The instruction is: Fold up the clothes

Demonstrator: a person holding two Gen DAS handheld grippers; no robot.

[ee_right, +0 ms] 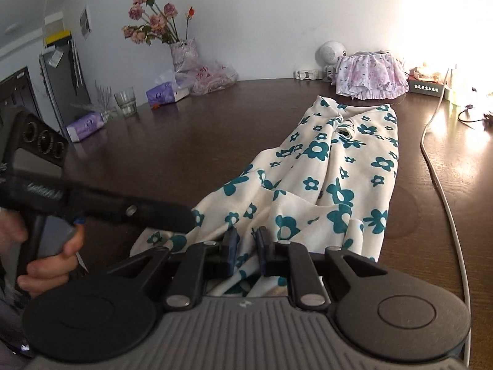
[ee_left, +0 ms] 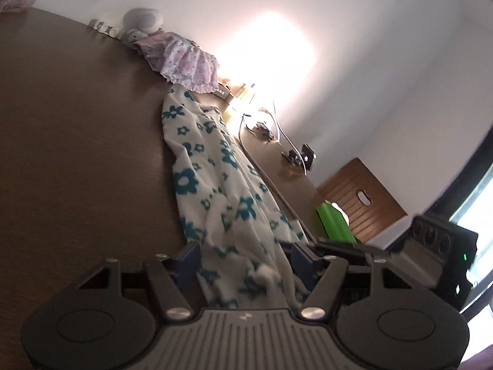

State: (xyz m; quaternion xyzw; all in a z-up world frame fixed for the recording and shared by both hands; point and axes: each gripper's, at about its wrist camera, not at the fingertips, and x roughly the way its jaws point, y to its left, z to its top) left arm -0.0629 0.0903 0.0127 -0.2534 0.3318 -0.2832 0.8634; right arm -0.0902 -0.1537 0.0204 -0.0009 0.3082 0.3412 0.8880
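A cream garment with teal flowers (ee_right: 336, 182) lies lengthwise on the dark wooden table (ee_right: 185, 141); it also shows in the left wrist view (ee_left: 215, 182). My right gripper (ee_right: 246, 252) is shut on the garment's near edge, its blue pads close together with cloth between them. My left gripper (ee_left: 245, 262) has its blue pads wide apart, with the garment's near end lying between them. The left gripper also shows from the side in the right wrist view (ee_right: 172, 217), held by a hand just left of the cloth.
A pink frilled garment (ee_right: 369, 75) lies at the table's far edge beside a white round speaker (ee_right: 331, 52). A vase of flowers (ee_right: 181, 52), tissue packs (ee_right: 166, 92) and a glass (ee_right: 125, 100) stand far left. A white cable (ee_right: 443, 191) runs along the right.
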